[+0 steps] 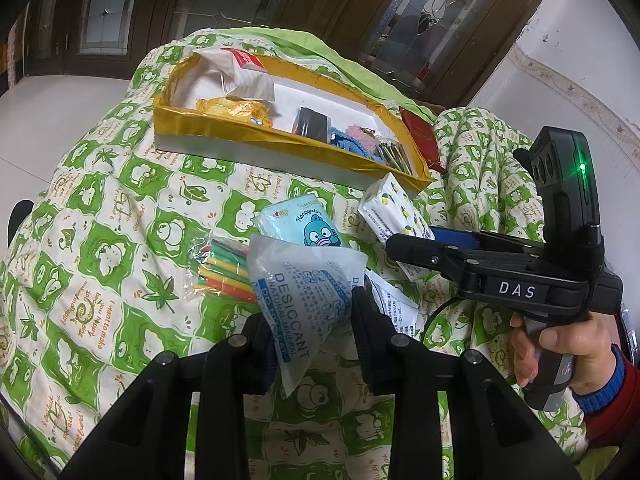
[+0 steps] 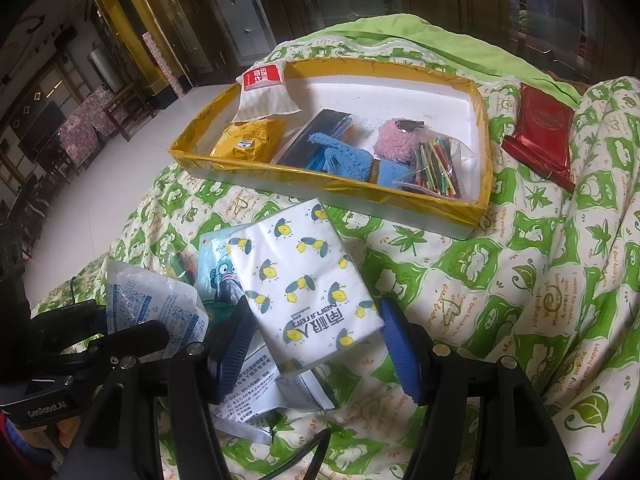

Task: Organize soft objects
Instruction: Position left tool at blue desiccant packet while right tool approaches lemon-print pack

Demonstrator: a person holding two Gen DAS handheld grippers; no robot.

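Note:
My left gripper (image 1: 312, 312) is shut on a clear white desiccant bag (image 1: 304, 292), held just above the green-patterned quilt (image 1: 120, 240). From the right wrist view the same bag (image 2: 156, 304) shows at lower left, with the left gripper (image 2: 120, 332) on it. A white tissue pack printed with lemons (image 2: 304, 280) sits tilted between the blue pads (image 2: 400, 344) of my right gripper (image 2: 316, 328), which is shut on it. Beyond both stands a yellow-rimmed white tray (image 1: 280, 136) (image 2: 332, 184) holding packets, blue and pink fluffy cloths and a bag of coloured sticks.
A pale blue cartoon tissue pack (image 1: 300, 220) and a bag of coloured sticks (image 1: 224, 268) lie on the quilt before the tray. A red packet (image 2: 540, 132) lies right of the tray. A printed white sachet (image 2: 260, 392) lies under the right gripper. A person's hand (image 1: 560, 344) holds the right gripper.

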